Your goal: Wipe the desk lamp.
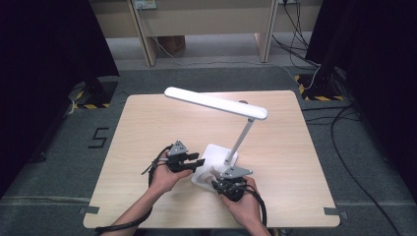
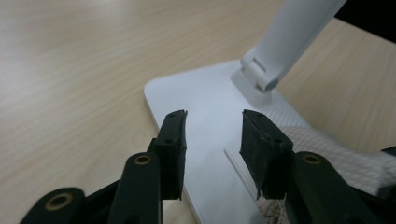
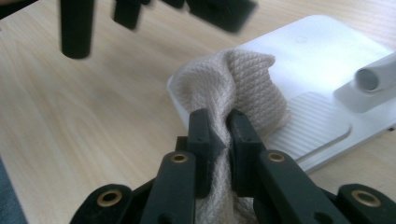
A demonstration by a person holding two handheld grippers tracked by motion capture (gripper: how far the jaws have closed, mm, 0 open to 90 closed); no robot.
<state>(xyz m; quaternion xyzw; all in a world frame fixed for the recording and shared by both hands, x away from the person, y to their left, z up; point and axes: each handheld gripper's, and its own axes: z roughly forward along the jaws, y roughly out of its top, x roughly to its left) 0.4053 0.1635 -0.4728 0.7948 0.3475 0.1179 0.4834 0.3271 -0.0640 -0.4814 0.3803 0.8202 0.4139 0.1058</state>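
The cream cloth (image 3: 233, 86) lies bunched on the near corner of the lamp base (image 3: 317, 51), its folds running up from the right gripper (image 3: 219, 126), whose jaws clamp it. The left gripper (image 2: 212, 140) hovers above the base, jaws apart with nothing between them.

Right gripper view: left claw (image 3: 154, 11) blurred, cropped by top edge; cloth (image 3: 233, 84) runs off below. Left gripper view: lamp arm (image 2: 299, 32) cropped at top

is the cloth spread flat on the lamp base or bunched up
Bunched up: the cloth rises in a crumpled fold over the lamp base, pinched between the right gripper jaws.
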